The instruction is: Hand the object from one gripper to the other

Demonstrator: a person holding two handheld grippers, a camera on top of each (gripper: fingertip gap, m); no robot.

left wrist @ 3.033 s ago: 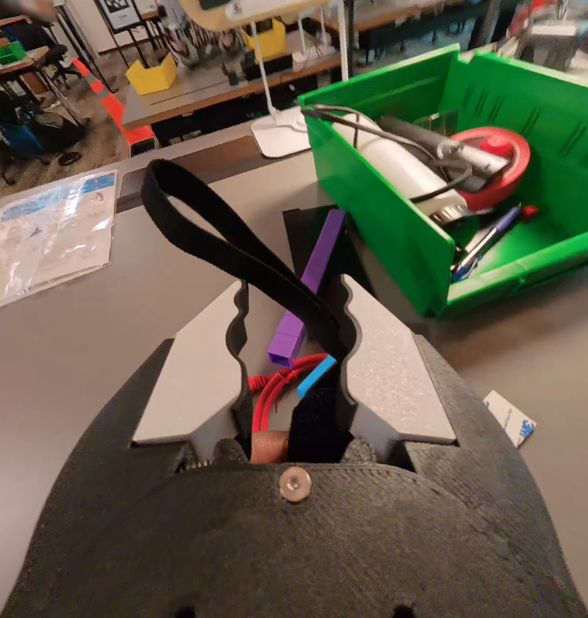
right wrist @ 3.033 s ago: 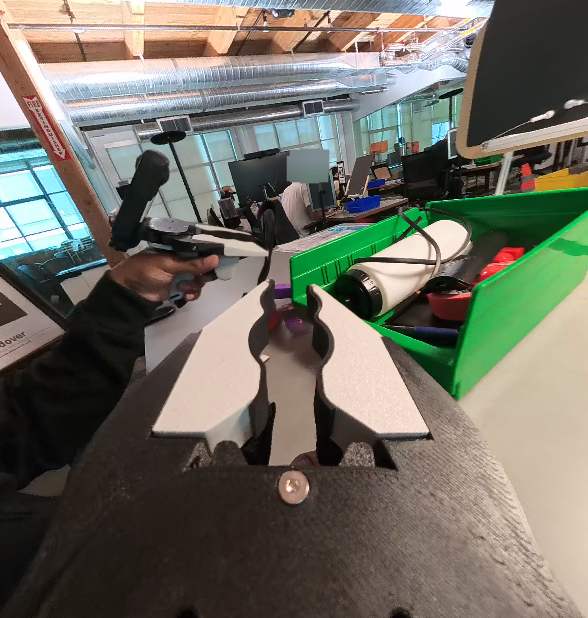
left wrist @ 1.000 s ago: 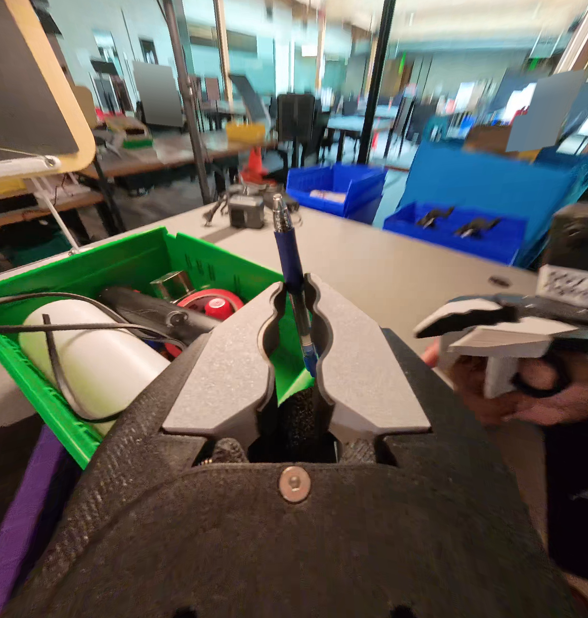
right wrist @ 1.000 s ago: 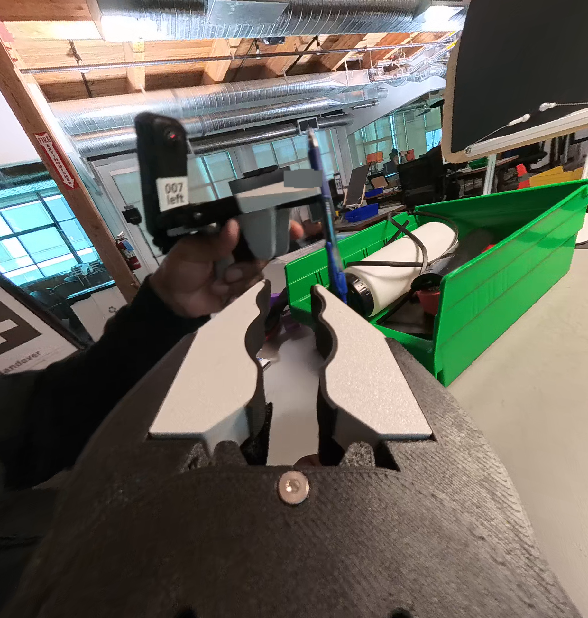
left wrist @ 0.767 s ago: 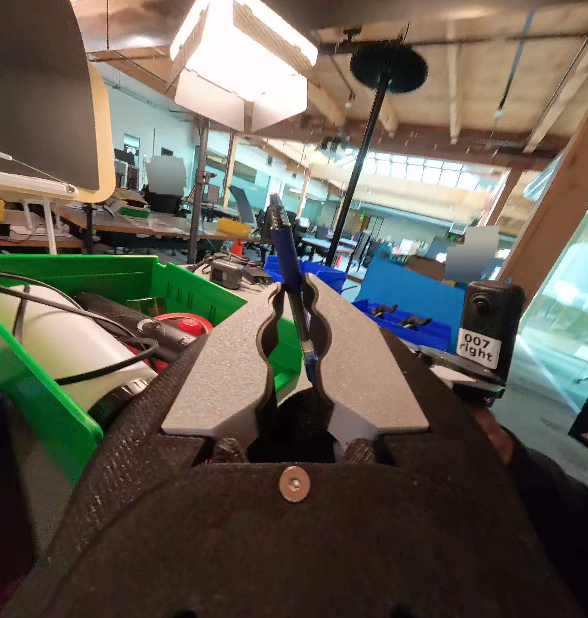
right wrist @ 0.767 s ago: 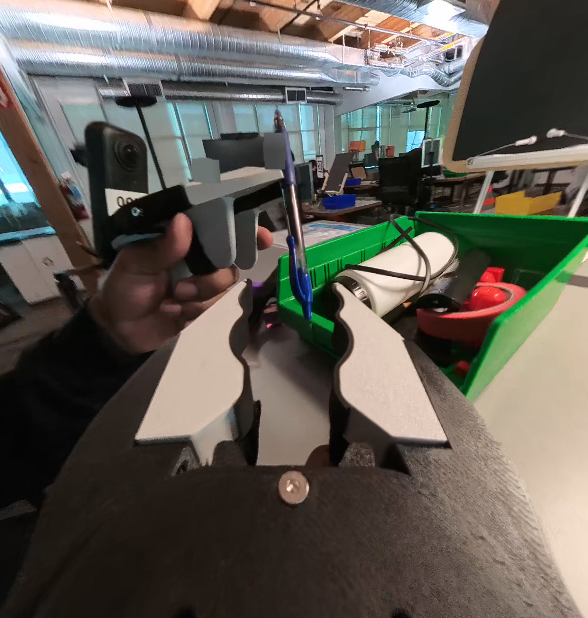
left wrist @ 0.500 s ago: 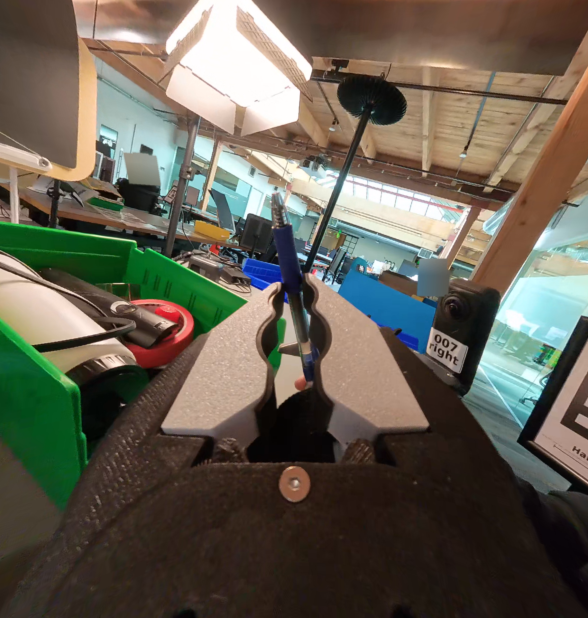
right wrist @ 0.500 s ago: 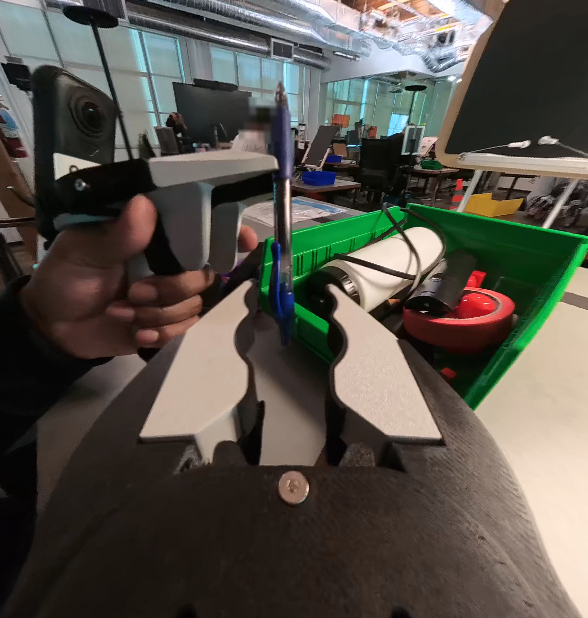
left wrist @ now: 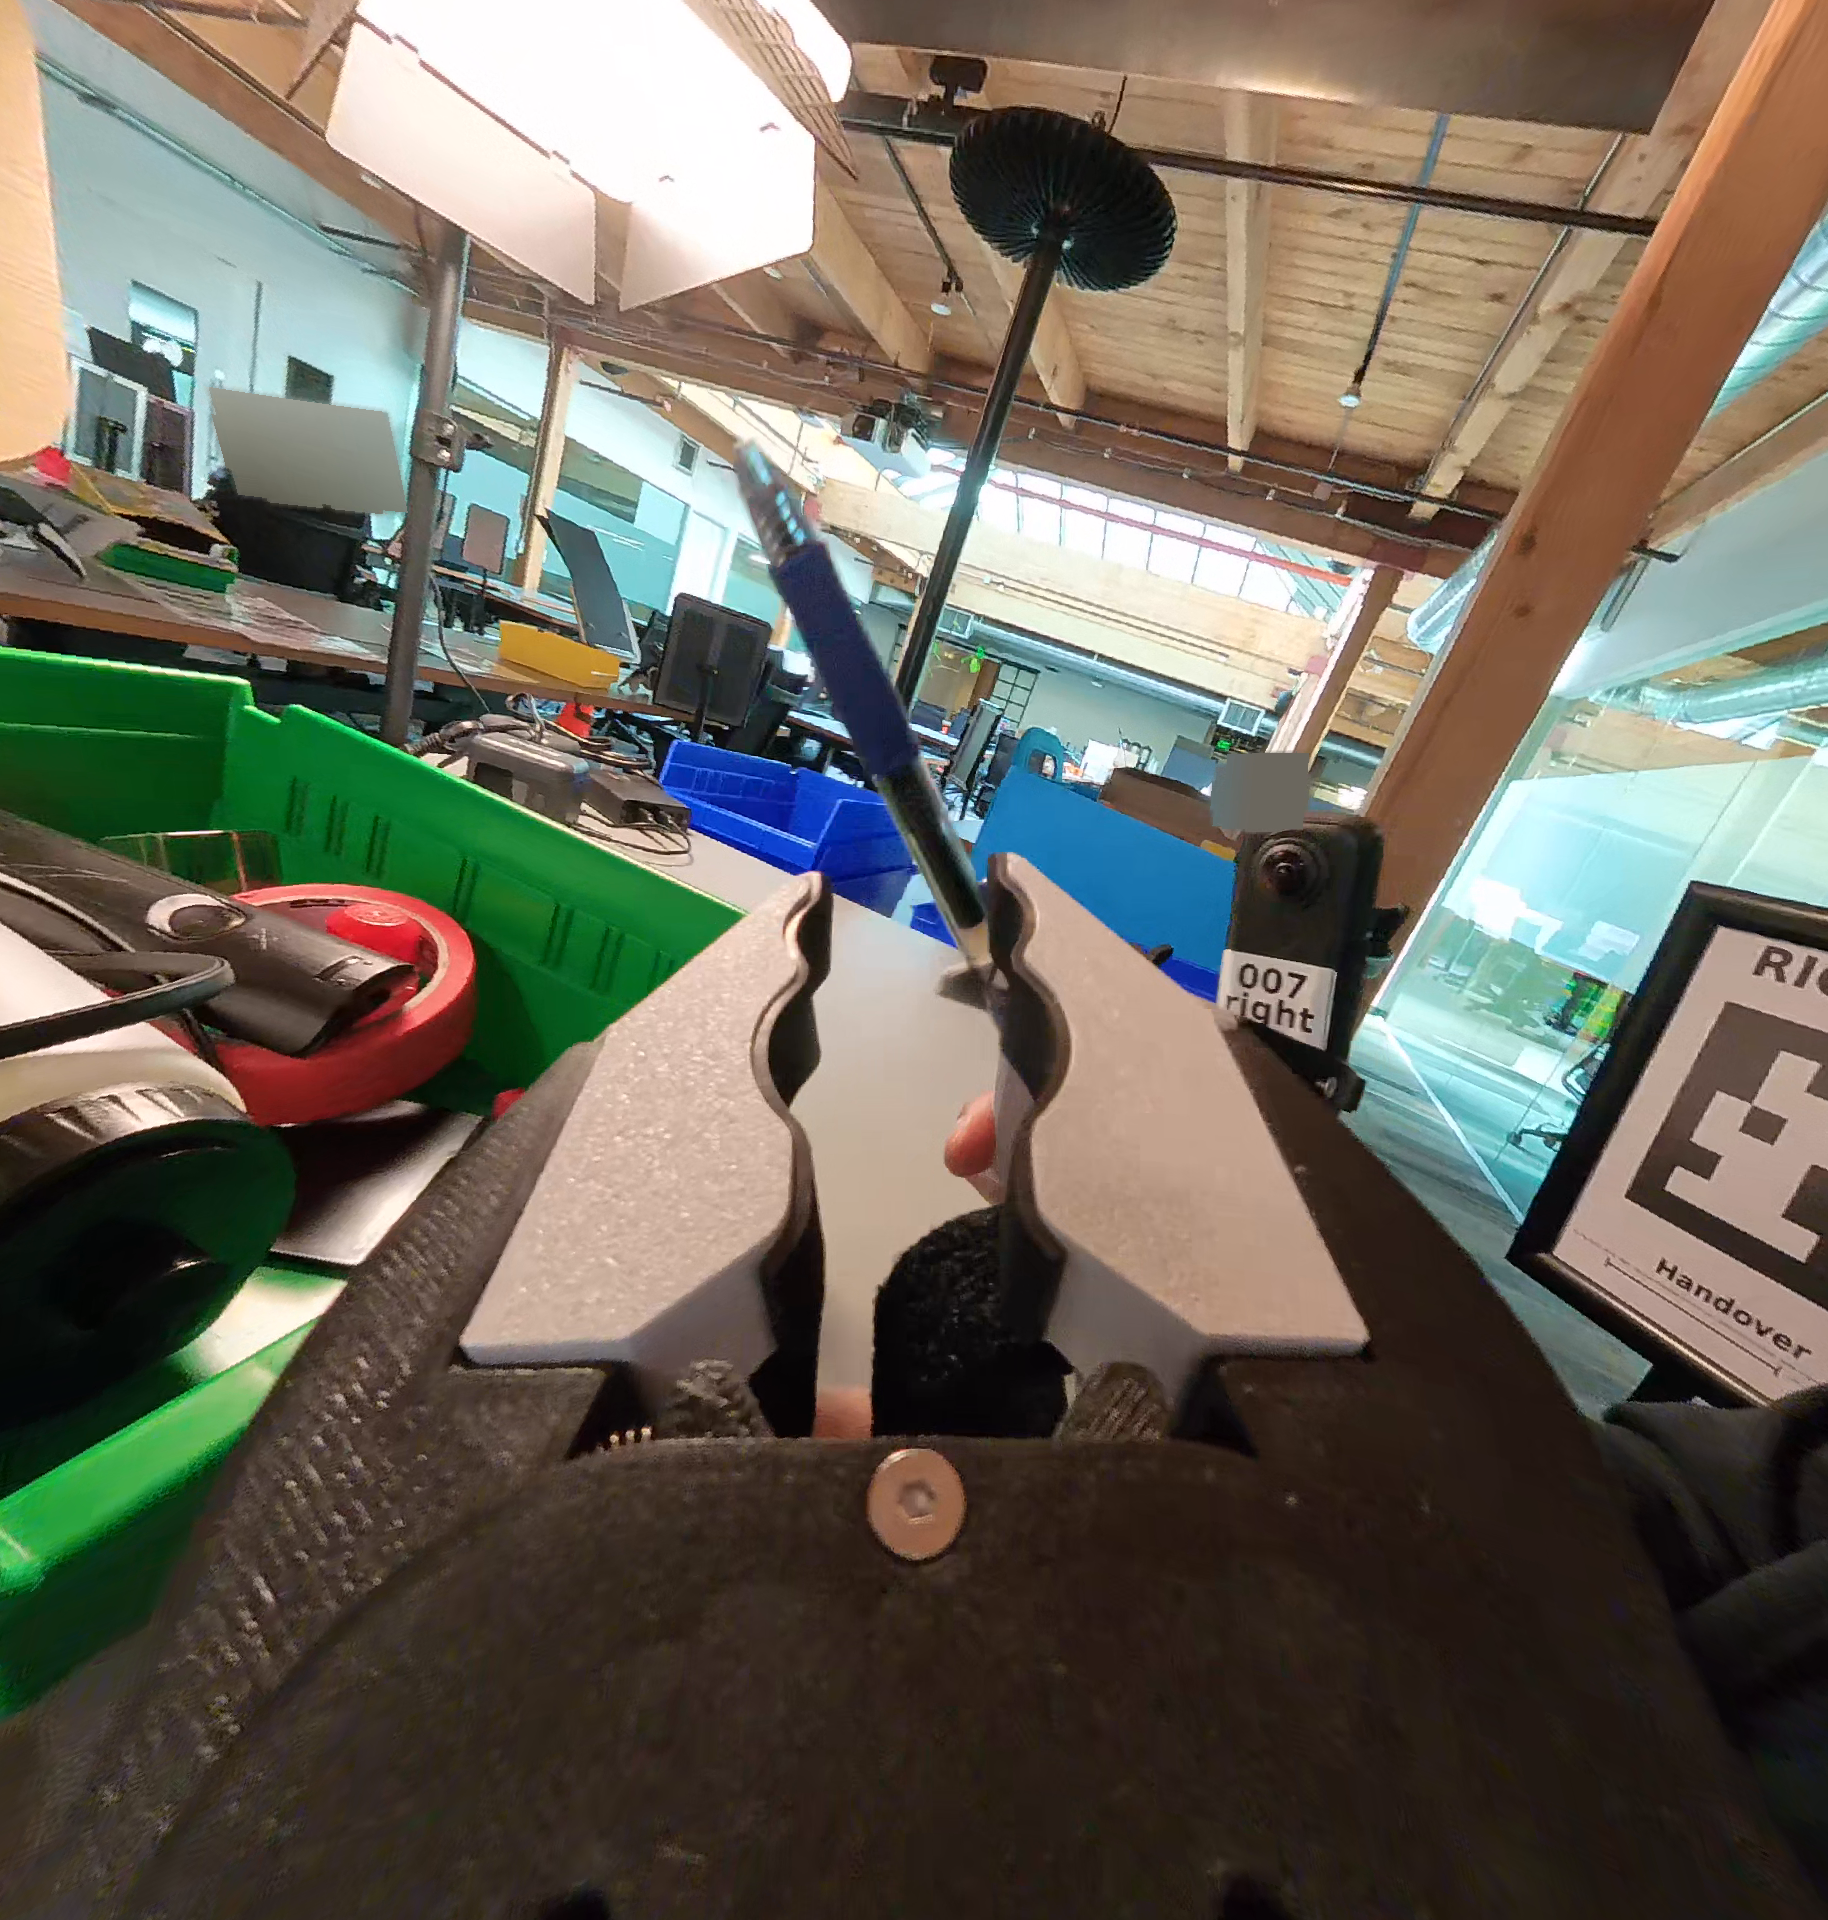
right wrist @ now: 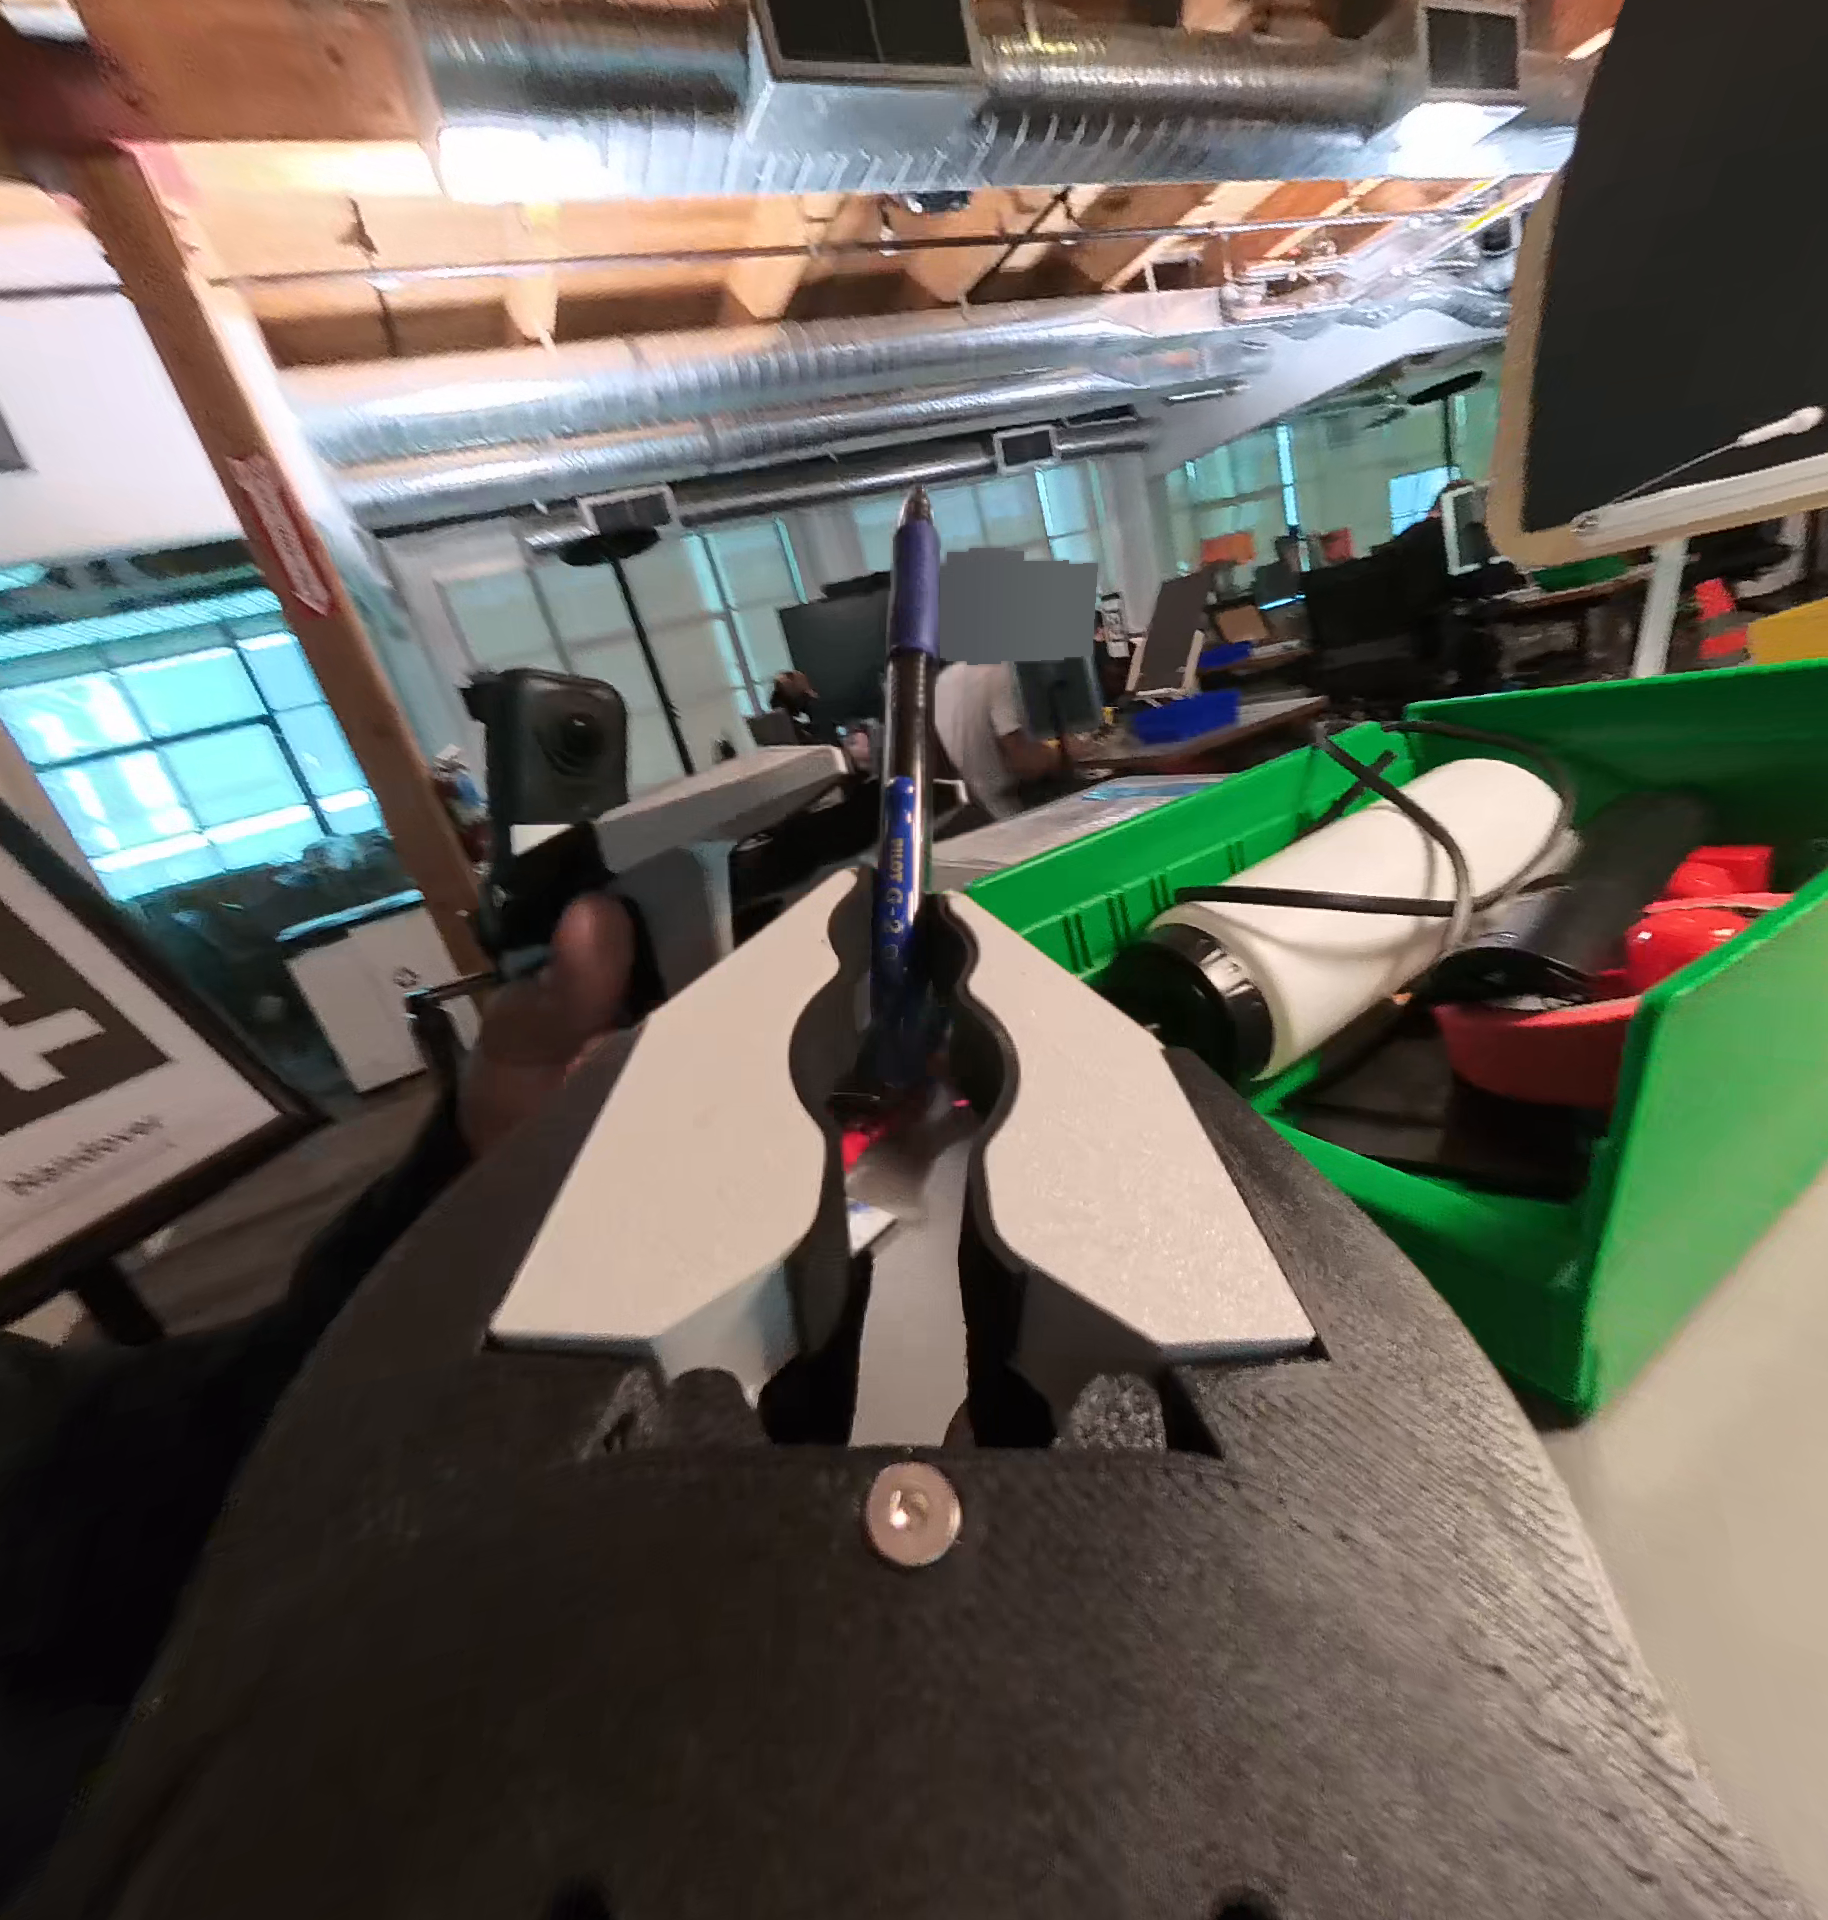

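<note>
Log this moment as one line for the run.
stage: handover | pen: upright in right tongs | left tongs: open, pen leaning on one finger | green bin: beside

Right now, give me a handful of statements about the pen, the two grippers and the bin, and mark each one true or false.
1. The right gripper has its jaws closed on the blue pen. True.
2. The left gripper grips the pen with closed jaws. False: its jaws stand apart, and the pen only shows beside one of them.
3. The pen lies inside the green bin. False: it is held up in the air.
4. A white cylinder with a black cable across it lies in the bin. True.
5. The bin is blue. False: it is green.
</note>
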